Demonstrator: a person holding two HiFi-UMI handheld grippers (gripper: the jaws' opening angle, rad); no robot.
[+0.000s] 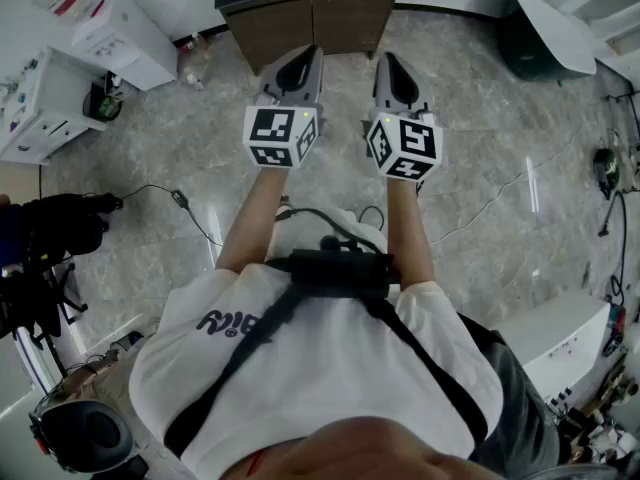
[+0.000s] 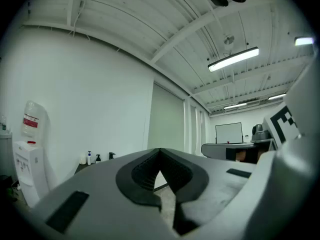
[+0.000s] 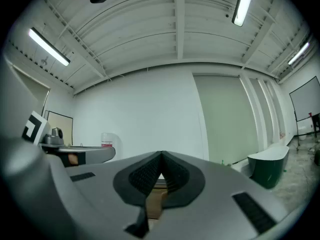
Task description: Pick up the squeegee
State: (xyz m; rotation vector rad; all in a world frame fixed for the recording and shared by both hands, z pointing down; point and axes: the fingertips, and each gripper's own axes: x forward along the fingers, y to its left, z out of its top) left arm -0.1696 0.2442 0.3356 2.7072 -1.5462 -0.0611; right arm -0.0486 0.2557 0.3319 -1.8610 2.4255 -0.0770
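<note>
No squeegee shows anywhere; the left gripper (image 1: 303, 60) and right gripper (image 1: 390, 63), side by side, point level, jaws closed on nothing.

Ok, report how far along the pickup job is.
Nothing looks done: no squeegee shows in any view. In hand: nothing; the left gripper and right gripper are both shut and empty, held level side by side before a brown cabinet. Left: finding, reaching and gripping the squeegee.
</note>
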